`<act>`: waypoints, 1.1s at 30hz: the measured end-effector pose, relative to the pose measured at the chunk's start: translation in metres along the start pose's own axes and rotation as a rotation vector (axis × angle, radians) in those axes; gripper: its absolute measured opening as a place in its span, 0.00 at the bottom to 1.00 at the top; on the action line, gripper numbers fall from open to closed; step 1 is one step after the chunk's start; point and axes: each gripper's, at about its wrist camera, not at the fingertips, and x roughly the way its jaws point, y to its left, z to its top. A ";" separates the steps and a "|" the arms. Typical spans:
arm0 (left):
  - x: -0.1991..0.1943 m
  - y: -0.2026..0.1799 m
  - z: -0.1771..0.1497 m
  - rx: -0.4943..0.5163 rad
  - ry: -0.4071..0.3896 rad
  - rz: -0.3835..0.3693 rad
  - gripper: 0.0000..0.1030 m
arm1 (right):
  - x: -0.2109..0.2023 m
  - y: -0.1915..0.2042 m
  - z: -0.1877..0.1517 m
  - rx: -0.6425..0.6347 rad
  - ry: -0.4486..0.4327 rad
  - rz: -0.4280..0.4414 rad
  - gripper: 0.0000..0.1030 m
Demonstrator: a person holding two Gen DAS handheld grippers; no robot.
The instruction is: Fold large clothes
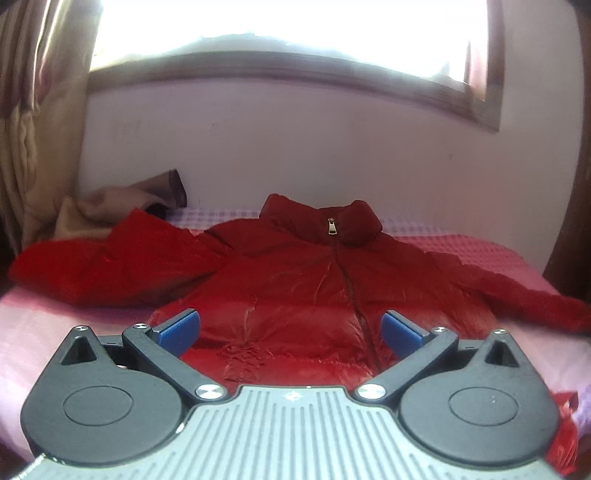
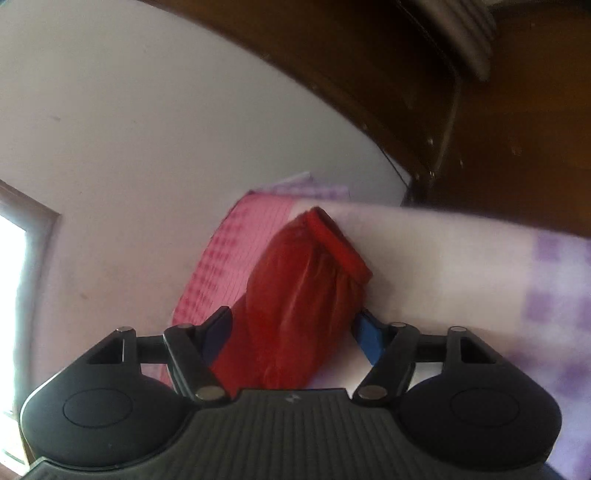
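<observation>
A shiny red puffer jacket (image 1: 295, 280) lies spread front-up on the bed, zipped, collar toward the wall and sleeves out to both sides. My left gripper (image 1: 290, 332) is open just above its lower hem, blue pads on either side of the zip. In the right wrist view one red sleeve (image 2: 299, 295) with its ribbed cuff (image 2: 338, 245) lies between the blue pads of my right gripper (image 2: 295, 336). The jaws are wide apart around the sleeve and do not pinch it.
The bed has a pink checked cover (image 1: 480, 251) and a lilac checked sheet (image 2: 554, 295). A tan blanket (image 1: 96, 210) lies bunched at the far left by a curtain (image 1: 33, 110). A white wall and window (image 1: 295, 33) stand behind. A dark wooden headboard (image 2: 498, 147) borders the bed.
</observation>
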 end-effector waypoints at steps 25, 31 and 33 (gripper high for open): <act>-0.023 0.056 -0.003 -0.012 0.036 0.133 1.00 | 0.046 0.342 -0.187 -0.466 0.277 0.523 0.07; -0.021 0.073 -0.009 -0.016 0.069 0.127 1.00 | 0.089 0.362 -0.291 -0.552 0.439 0.503 0.07; -0.020 0.078 -0.011 -0.030 0.078 0.128 1.00 | 0.099 0.361 -0.325 -0.599 0.482 0.475 0.07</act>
